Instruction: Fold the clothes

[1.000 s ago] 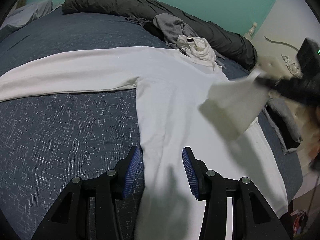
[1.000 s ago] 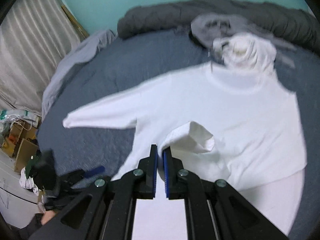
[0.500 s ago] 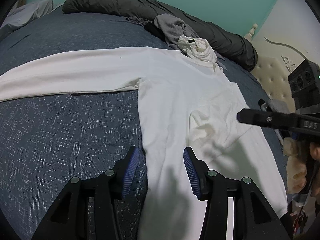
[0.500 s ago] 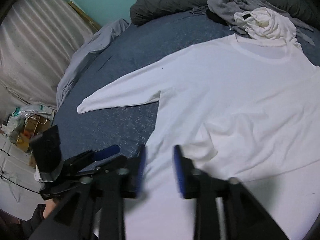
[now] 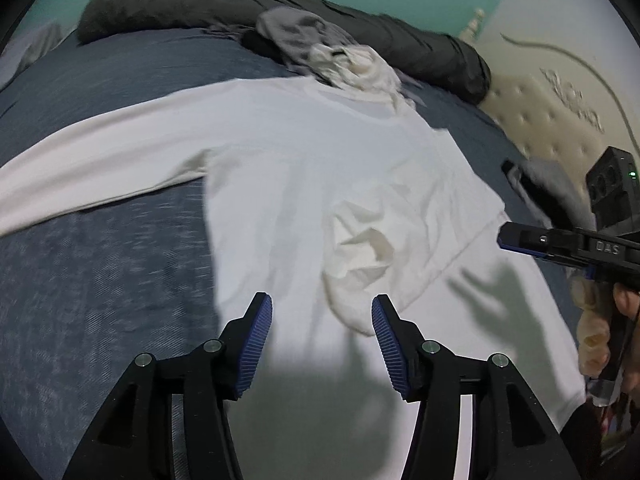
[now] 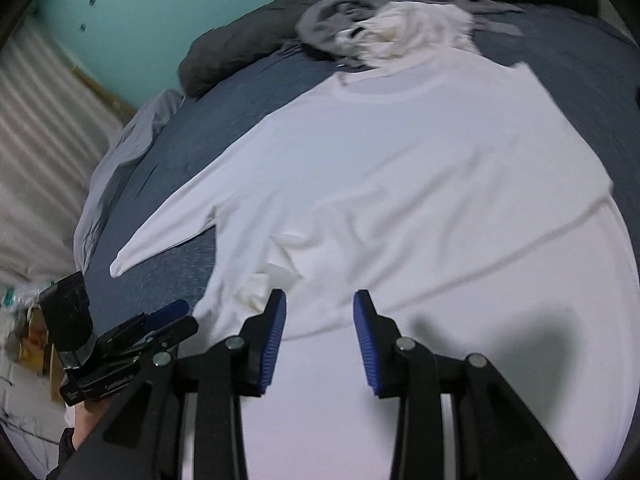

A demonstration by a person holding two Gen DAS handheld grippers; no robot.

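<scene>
**White long-sleeve shirt spread on the bed, 1 sleeve folded in**

A white long-sleeve shirt (image 5: 288,184) lies flat across the dark blue bedspread (image 5: 100,280), filling the middle of both wrist views. Its round neckline points to the top of the frame, toward a heap of grey and white clothes (image 5: 340,56) that touches the collar. Behind that heap, a dark grey duvet (image 5: 400,40) runs along the teal wall.

In the left wrist view, 1 sleeve stretches out straight to the left edge of the frame. The other sleeve is folded inward over the chest, and its cuff (image 5: 360,256) sits in a loose, crumpled bunch just above the lower-centre of the frame. A straight crease runs diagonally from that bunch toward the right side. The body fabric is mostly smooth, with a few soft wrinkles, and both views are slightly blurred.

The left gripper (image 5: 322,340) hangs over the lower part of the shirt; its jaws are opening, with nothing pinched between the blue pads. The right gripper (image 6: 320,332) is over the shirt near the folded cuff, its jaws apart and empty. It also shows side-on at the right edge of the left wrist view.
</scene>
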